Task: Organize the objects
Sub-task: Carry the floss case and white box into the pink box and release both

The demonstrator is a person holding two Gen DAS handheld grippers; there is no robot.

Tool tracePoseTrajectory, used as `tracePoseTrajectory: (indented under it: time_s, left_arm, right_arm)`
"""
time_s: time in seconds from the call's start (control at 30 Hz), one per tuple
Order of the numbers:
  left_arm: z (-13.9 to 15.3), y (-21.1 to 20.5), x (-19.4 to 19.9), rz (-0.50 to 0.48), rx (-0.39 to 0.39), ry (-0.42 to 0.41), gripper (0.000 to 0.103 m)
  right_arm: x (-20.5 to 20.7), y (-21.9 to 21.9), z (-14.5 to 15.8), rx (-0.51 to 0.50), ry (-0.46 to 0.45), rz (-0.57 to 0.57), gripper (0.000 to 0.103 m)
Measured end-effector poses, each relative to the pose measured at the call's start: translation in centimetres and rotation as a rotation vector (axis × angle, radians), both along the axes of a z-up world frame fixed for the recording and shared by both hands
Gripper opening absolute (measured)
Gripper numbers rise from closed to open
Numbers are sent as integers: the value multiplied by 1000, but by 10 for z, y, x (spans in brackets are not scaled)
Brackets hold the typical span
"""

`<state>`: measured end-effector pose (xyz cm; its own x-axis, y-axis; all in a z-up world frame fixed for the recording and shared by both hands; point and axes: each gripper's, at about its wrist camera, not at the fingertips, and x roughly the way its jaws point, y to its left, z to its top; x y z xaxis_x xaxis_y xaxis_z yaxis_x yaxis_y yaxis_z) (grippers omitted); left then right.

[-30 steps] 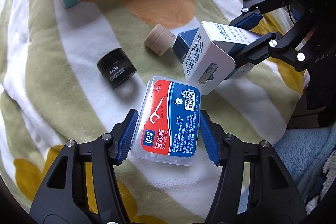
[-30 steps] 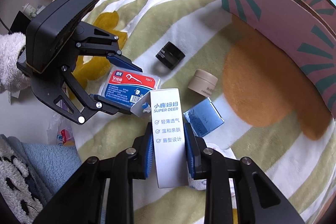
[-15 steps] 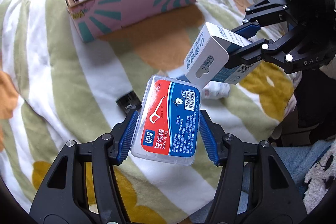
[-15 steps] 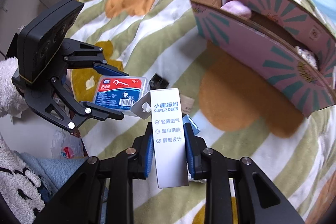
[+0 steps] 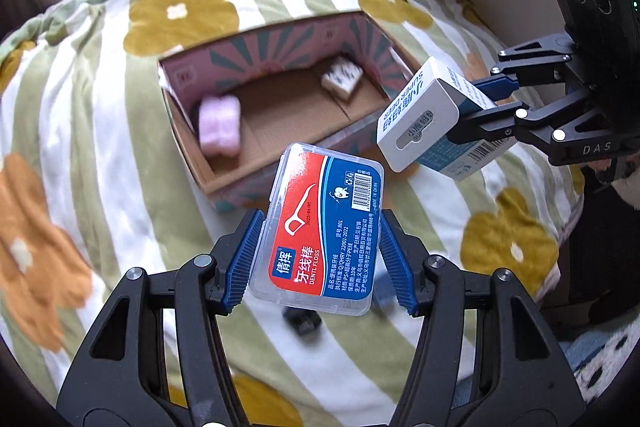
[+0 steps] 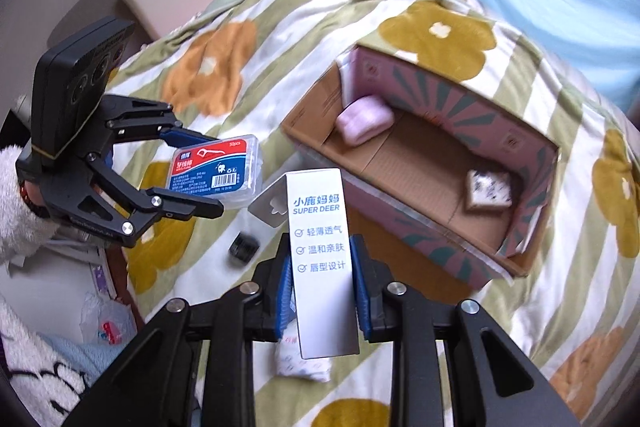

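Observation:
My left gripper (image 5: 320, 259) is shut on a clear dental floss case (image 5: 324, 227) with a red and blue label, held in the air over the flowered blanket. My right gripper (image 6: 322, 287) is shut on a tall white Super Deer box (image 6: 322, 259). In the right wrist view the left gripper (image 6: 192, 173) and its floss case (image 6: 218, 171) hang at the left. The right gripper's white box (image 5: 424, 119) shows at the right of the left wrist view. An open pink cardboard box (image 5: 192, 163) (image 6: 400, 223) lies ahead on the bed, holding a pink packet (image 5: 220, 127) and a patterned packet (image 5: 342, 81).
A small black jar (image 6: 244, 247) (image 5: 302, 321) sits on the blanket below both grippers. A white packet (image 6: 302, 363) lies under the right gripper. A white fuzzy sleeve (image 6: 12, 207) shows at the left edge. Clutter lies beside the bed at the lower left.
Both grippers have risen from the blanket with their items and swung toward the pink box, whose inside now shows. The jars and blue packet have dropped below or out of view.

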<state>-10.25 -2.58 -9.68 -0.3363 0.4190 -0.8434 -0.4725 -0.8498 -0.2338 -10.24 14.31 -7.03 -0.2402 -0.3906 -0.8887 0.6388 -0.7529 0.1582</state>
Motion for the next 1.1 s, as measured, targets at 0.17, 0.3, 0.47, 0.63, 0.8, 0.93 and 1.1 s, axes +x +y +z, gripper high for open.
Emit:
tracePoseTrajectory:
  time_s: [0.17, 0.3, 0.47, 0.63, 0.8, 0.93, 1.1]
  left_arm:
    - [5, 4, -58, 37, 0, 33, 55]
    - [-3, 10, -97, 64, -5, 30, 55]
    - [-29, 23, -136, 89, -23, 3, 55]
    - [-60, 38, -157, 114, -43, -35, 55]
    - [-77, 44, -163, 121, -46, -55, 55]
    - [-81, 48, -162, 123, -74, -62, 55]
    - [-74, 49, -158, 126, -84, -50, 102]
  right_arm:
    - [-54, 10, 6, -29, 14, -81, 25]
    - [-93, 19, -1, -34, 16, -143, 25]
    - [-131, 25, -31, -26, -13, -226, 25]
    - [-144, 29, -58, -40, -46, -278, 25]
    - [-146, 35, -72, -56, -67, -311, 25]
    - [-150, 40, -77, -82, -100, -339, 25]
    - [-159, 44, -77, -73, -137, -395, 44]
